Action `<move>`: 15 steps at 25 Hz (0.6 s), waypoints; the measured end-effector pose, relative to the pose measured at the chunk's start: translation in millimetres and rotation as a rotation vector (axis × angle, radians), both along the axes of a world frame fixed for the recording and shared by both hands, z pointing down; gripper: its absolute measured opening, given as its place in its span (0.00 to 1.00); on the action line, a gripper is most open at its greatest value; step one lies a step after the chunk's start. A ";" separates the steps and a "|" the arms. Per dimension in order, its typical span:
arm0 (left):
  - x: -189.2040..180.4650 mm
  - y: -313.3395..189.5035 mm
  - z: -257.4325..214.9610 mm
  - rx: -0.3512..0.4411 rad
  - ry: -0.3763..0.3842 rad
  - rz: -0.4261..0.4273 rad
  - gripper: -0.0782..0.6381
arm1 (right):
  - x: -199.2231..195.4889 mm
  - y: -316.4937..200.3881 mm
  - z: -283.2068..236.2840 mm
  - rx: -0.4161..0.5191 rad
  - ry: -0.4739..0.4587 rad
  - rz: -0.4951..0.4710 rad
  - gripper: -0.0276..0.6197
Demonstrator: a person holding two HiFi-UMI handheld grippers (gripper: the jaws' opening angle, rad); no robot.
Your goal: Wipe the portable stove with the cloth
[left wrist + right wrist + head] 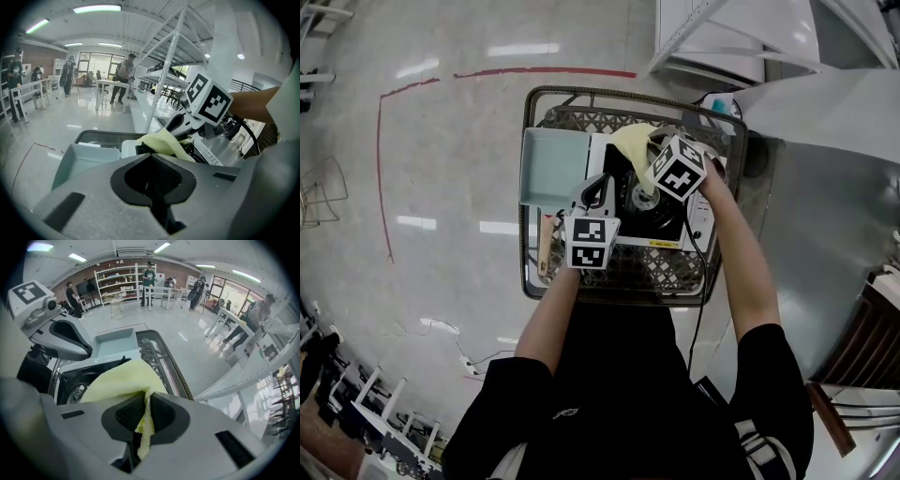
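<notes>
The white portable stove with its black burner sits in a mesh cart. My right gripper points steeply down over the burner and is shut on a pale yellow cloth. In the right gripper view the cloth is pinched between the pads and drapes over the stove top. My left gripper is at the stove's left side, shut with nothing between its jaws. From the left gripper view, the cloth and the right gripper lie just ahead.
A pale blue tray lies in the cart left of the stove. The cart's dark rim rings everything. A black cable trails off the cart's near right. White shelving stands behind, and people stand far off in the room.
</notes>
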State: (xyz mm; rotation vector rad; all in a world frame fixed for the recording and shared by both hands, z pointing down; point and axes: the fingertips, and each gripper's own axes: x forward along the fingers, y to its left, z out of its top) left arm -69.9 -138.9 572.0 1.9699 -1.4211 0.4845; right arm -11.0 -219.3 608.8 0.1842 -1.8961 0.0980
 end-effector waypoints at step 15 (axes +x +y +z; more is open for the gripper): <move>-35.8 4.8 8.9 -0.013 0.000 -0.029 0.13 | -42.7 0.0 1.8 0.004 -0.003 -0.051 0.08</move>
